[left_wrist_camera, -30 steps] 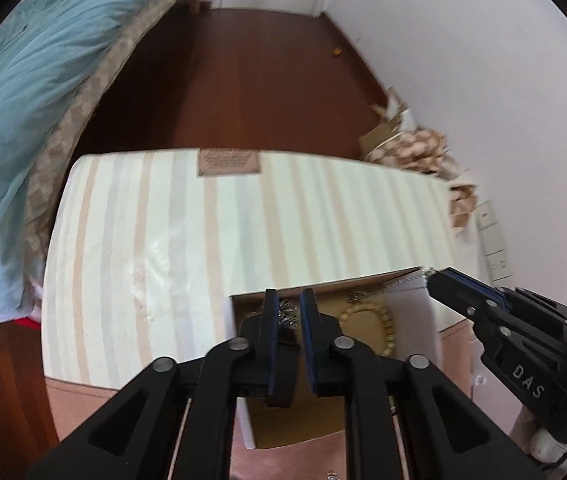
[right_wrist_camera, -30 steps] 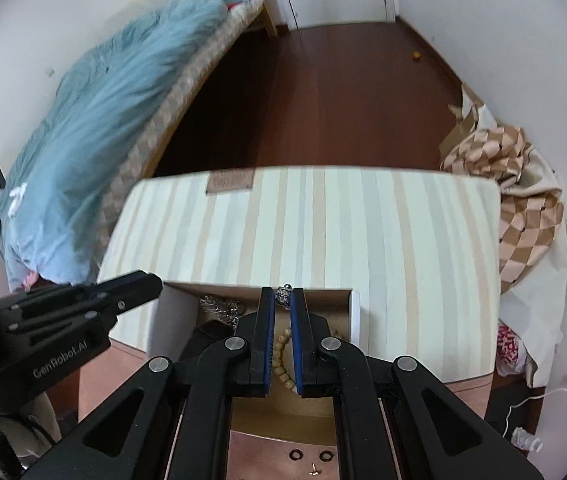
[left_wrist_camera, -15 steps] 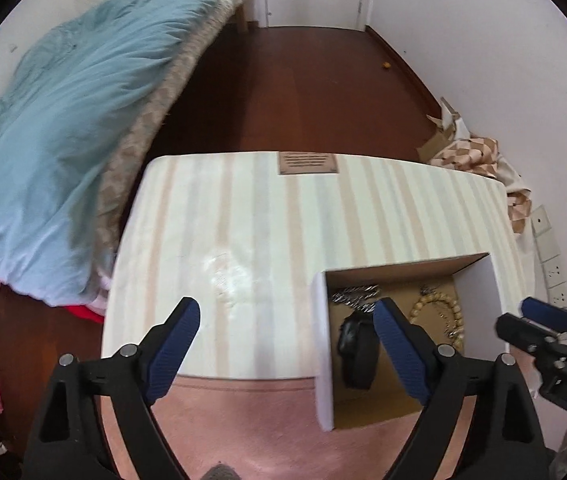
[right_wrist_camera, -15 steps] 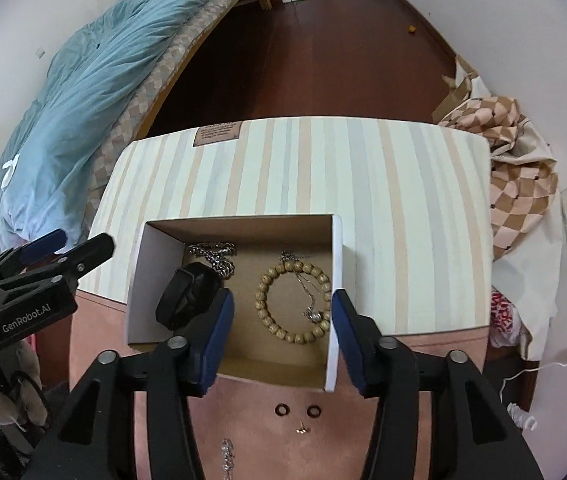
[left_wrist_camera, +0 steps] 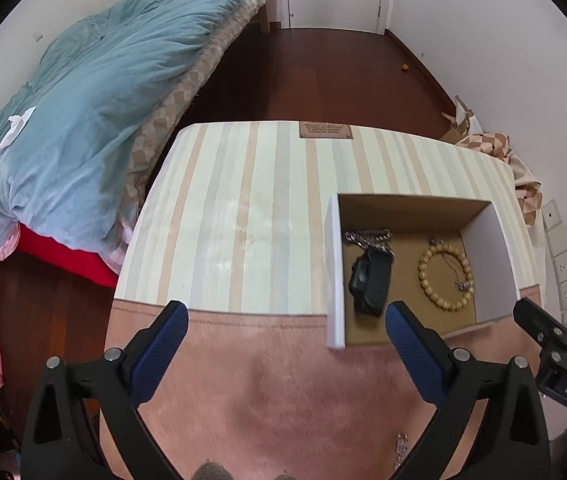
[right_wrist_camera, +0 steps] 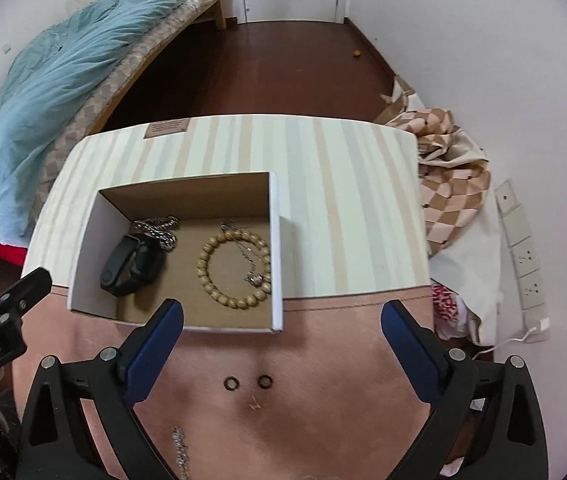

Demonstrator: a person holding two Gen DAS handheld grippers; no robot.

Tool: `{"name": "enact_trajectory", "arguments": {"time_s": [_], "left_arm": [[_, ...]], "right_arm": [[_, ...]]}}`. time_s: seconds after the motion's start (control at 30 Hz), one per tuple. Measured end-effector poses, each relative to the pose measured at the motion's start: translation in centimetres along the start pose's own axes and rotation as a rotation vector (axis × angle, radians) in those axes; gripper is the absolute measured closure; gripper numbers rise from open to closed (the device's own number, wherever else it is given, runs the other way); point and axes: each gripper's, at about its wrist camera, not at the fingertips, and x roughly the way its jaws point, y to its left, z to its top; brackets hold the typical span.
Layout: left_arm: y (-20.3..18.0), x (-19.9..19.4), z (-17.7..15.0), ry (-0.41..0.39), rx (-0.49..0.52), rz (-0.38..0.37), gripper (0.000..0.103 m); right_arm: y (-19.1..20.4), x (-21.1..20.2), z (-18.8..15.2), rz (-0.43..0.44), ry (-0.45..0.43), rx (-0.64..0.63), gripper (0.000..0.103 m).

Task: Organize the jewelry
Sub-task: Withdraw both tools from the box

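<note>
An open cardboard box (right_wrist_camera: 276, 252) (left_wrist_camera: 334, 264) sits on the table. In it lie a black wristband (right_wrist_camera: 129, 266) (left_wrist_camera: 369, 280), a silver chain (right_wrist_camera: 157, 228) (left_wrist_camera: 367, 237), a wooden bead bracelet (right_wrist_camera: 235, 268) (left_wrist_camera: 445, 276) and a thin necklace with a pendant (right_wrist_camera: 252, 276). On the pink mat in front of the box lie two dark rings (right_wrist_camera: 230, 382) (right_wrist_camera: 264, 380), a small stud (right_wrist_camera: 254, 405) and a silver chain (right_wrist_camera: 179, 446) (left_wrist_camera: 400, 450). My left gripper (left_wrist_camera: 283, 332) and my right gripper (right_wrist_camera: 281, 328) are both open and empty, held above the mat near the box.
The table has a striped cloth (right_wrist_camera: 343, 200) at the back and a pink mat (right_wrist_camera: 323, 400) at the front. A bed with a blue duvet (left_wrist_camera: 75, 128) stands left. Checked fabric (right_wrist_camera: 451, 168) and wall sockets (right_wrist_camera: 523, 248) are on the right.
Both grippers were shut low over the box. They have opened wide and drawn back and up. The black wristband now lies free in the box.
</note>
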Motion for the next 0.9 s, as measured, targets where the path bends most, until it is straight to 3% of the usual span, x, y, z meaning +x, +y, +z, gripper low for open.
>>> {"name": "enact_trajectory", "arguments": {"time_s": [0.23,0.9], "left_arm": [[-0.8,-2.9,-1.6,-0.044,0.011,-0.001,0.002],[-1.4,-14.5,-6.9,-0.216,-0.019,-0.014,0.002]], "right_arm": [[-0.3,-3.2,-1.6,-0.041,-0.070,-0.001,0.002],[-0.8,-15.8,-6.7,-0.046,-0.275,0.022,0.002]]}}
